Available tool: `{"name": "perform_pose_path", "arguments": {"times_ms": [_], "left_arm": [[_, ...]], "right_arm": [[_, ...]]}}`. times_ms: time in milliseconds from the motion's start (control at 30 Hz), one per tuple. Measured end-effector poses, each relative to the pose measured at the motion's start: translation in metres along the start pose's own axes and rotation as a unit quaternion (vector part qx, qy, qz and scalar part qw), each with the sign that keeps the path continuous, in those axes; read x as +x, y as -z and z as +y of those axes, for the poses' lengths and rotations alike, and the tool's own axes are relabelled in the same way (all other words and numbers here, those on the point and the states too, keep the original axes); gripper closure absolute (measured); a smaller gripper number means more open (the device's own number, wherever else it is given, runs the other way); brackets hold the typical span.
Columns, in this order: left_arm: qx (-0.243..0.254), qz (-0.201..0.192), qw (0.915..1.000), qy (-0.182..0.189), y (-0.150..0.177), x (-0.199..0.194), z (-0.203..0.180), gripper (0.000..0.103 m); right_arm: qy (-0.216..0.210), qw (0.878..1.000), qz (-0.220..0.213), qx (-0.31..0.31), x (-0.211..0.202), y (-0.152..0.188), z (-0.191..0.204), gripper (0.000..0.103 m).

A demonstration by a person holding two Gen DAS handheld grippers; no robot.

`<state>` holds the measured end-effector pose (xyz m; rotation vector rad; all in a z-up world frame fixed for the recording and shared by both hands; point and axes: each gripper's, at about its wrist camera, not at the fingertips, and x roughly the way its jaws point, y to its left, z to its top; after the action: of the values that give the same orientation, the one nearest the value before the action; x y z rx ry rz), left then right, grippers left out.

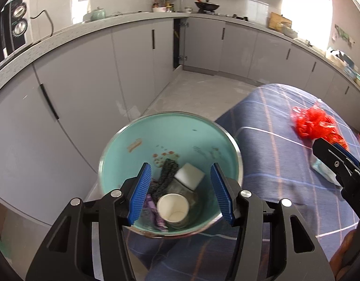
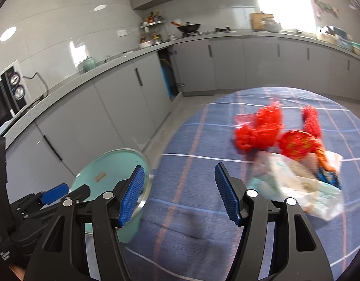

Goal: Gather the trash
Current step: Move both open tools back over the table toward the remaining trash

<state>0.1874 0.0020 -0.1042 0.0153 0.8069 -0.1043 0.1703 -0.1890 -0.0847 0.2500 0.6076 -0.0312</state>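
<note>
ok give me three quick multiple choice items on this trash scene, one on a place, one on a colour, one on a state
1. Where is the white paper cup?
A. inside the teal bin
B. on the blue checked cloth
C. on the kitchen counter

2. What colour is the crumpled plastic bag on the cloth?
A. green
B. red
C. black

3. How does the right gripper stand?
A. shut on the bag
B. shut on the cup
C. open, holding nothing

Answers:
1 A, the cup lies among other trash at the bin's bottom.
2 B, it is bright red in both views.
3 C, only cloth shows between its spread blue pads.
</note>
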Motion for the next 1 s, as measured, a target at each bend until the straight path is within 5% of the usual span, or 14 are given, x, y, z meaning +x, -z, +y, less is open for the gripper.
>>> {"name": "perform_pose_path", "arguments": {"times_ms": [500,733,1000], "left_arm": [[0.063,-0.008,0.9958,0.066,0.001,-0.009,-0.089,0.050],[0.089,-0.006,0.9913,0.096,0.003,-0.005,-0.135,0.051],[0.105,-0.004,0.9862,0.128,0.006,-0.001,-0.187,0.050]], "right_arm": [[0.083,0.995,-0.028,0.049,-0.045,0.006,-0.089,0.041],[0.124,0.989,-0.021,0.074,-0.059,0.015,-0.132,0.062],[0.144,0.984,-0.014,0.104,-0.070,0.031,-0.172,0.064]]}}
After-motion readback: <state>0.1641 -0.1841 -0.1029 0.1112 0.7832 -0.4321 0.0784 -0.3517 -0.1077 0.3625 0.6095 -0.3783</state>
